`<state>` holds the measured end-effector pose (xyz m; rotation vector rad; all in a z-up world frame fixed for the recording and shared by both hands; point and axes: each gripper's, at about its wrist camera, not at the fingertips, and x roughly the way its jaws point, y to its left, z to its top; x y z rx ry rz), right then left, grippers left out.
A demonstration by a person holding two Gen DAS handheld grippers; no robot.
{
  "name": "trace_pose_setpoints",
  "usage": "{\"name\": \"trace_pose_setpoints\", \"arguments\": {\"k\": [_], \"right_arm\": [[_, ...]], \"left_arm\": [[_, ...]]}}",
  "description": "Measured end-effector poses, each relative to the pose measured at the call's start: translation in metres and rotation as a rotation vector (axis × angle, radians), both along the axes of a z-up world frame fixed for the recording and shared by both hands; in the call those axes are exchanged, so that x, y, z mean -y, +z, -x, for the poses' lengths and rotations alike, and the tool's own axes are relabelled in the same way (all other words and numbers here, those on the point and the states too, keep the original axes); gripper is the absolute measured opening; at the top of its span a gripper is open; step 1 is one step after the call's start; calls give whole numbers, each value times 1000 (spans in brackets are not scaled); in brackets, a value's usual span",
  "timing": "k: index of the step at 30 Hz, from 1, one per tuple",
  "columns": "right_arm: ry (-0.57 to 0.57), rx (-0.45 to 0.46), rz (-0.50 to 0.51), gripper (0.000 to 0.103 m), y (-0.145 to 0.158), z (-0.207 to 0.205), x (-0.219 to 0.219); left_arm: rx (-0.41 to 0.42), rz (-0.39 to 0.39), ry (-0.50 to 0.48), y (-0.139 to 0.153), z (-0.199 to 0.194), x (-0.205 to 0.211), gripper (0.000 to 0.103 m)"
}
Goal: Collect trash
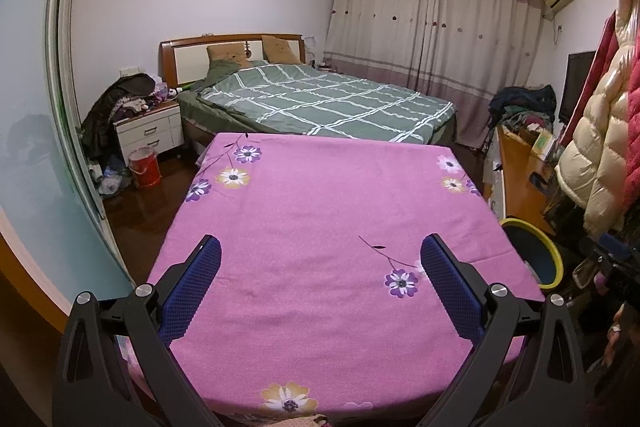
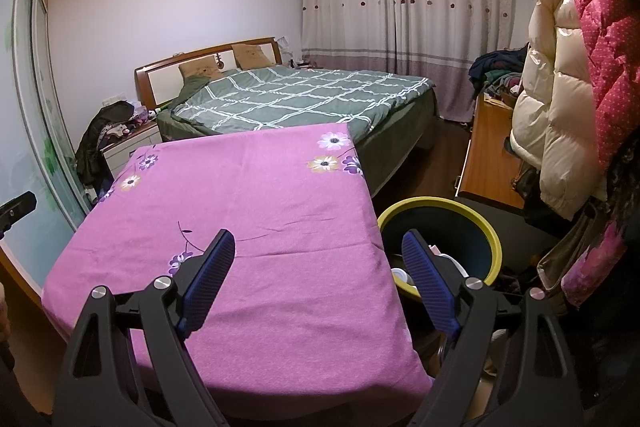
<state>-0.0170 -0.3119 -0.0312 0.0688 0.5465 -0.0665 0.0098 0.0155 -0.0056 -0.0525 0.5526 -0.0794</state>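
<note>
Both the left gripper (image 1: pixel 320 259) and the right gripper (image 2: pixel 318 255) are spread wide and empty above the pink floral cloth-covered table (image 2: pixel 248 195). White crumpled trash (image 2: pixel 448 263) is seen inside the round yellow-rimmed dark bin (image 2: pixel 490 227), at three o'clock of the table.

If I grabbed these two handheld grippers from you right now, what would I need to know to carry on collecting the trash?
Left gripper: open, empty, held over the pink flowered cloth.
Right gripper: open, empty, above the cloth's right edge, next to the bin.
Yellow-rimmed bin: on the floor just right of the cloth-covered surface; something white lies inside, so some trash seems collected already.
The cloth top shows no trash in either view.
Left to do: probably check elsewhere. There is clutter on the floor by the nightstand near the red bucket, though I cannot tell if it is trash.
</note>
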Motion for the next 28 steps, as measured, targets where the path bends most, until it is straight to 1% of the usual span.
{"name": "trace_pose_setpoints", "arguments": {"k": [5,12,16,20,24,26,27,28], "right_arm": [[2,-5,-1,81,-1,-1,-1],[4,-13,-4,81,-2,-4,2],[6,-20,-7,81,-3,-6,4],[7,-27,-2,81,-5,-9,3],[14,-38,16,83,-9,-22,1],[18,-51,23,89,-13,-36,2],[34,-71,24,93,-18,-54,1],[43,-81,17,93,-21,-64,1]], "left_arm": [[-8,-1,-23,1,-3,5,98],[-24,-20,-31,-1,-8,10,98],[-39,-2,-48,-5,-12,9,98],[-43,-7,-39,-7,-17,7,98],[-70,2,-14,-12,-39,0,98],[-83,-20,8,-20,-62,-4,98],[-87,-27,19,-24,-72,-6,98],[-92,-32,25,-29,-83,-9,98]]}}
